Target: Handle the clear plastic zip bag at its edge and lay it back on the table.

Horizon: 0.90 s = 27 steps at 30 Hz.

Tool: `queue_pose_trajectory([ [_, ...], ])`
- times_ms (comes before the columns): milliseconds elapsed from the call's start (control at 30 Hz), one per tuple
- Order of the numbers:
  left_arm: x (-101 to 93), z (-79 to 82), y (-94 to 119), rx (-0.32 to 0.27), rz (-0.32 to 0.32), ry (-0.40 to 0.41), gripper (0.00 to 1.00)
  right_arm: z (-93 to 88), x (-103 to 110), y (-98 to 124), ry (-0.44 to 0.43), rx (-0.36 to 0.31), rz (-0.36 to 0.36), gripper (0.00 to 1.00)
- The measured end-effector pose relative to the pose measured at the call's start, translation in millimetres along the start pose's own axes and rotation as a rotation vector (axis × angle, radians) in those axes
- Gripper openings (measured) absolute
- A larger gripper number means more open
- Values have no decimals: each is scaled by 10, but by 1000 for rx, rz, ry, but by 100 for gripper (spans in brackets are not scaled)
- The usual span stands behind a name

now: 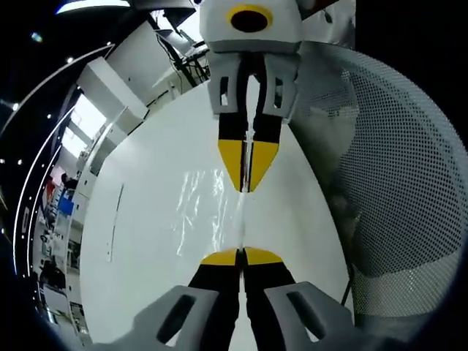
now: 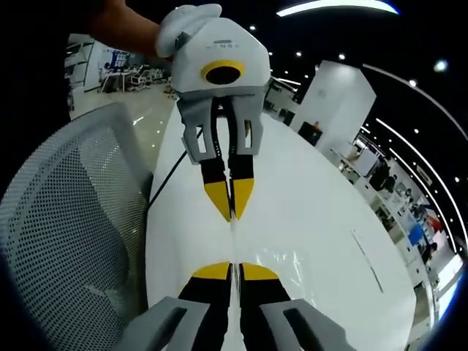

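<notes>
White table (image 1: 146,241) ran long under both grippers; a mesh chair (image 1: 395,183) stood just beside its edge, seen also in the right gripper view (image 2: 66,219). Showroom background with ceiling lights, too small to detail.

Clear bag (image 1: 201,208) hung stretched between the two grippers over the table, its body crinkled and glinting to one side of the jaw line; in the right gripper view it showed as a faint sheen (image 2: 281,263). Whether its lower part touched the table could not be told.

Left gripper (image 1: 241,256): yellow-tipped jaws pressed together, pinching the bag's edge. Right gripper (image 2: 232,270): jaws likewise closed on the same edge. Each faced the other tip to tip, near but apart — the right one opposite in the left gripper view (image 1: 247,179), the left one opposite in the right gripper view (image 2: 230,205). A hand (image 2: 128,29) gripped the left gripper's body.
</notes>
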<state>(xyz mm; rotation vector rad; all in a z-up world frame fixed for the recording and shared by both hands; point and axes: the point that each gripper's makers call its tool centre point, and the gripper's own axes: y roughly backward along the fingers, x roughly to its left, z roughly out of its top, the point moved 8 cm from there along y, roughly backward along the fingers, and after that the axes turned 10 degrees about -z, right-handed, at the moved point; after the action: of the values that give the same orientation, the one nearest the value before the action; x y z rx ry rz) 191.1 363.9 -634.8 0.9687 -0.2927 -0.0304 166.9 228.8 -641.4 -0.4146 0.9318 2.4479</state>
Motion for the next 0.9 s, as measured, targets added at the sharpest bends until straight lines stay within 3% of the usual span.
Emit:
queue_pose_trajectory([
  [400,3,55,-13,4,-18,39,0,167,34,-92,15,-30,3,7],
  [900,15,175,-31,-8,-38,49,0,234,35,-185,36,-35,4,2],
])
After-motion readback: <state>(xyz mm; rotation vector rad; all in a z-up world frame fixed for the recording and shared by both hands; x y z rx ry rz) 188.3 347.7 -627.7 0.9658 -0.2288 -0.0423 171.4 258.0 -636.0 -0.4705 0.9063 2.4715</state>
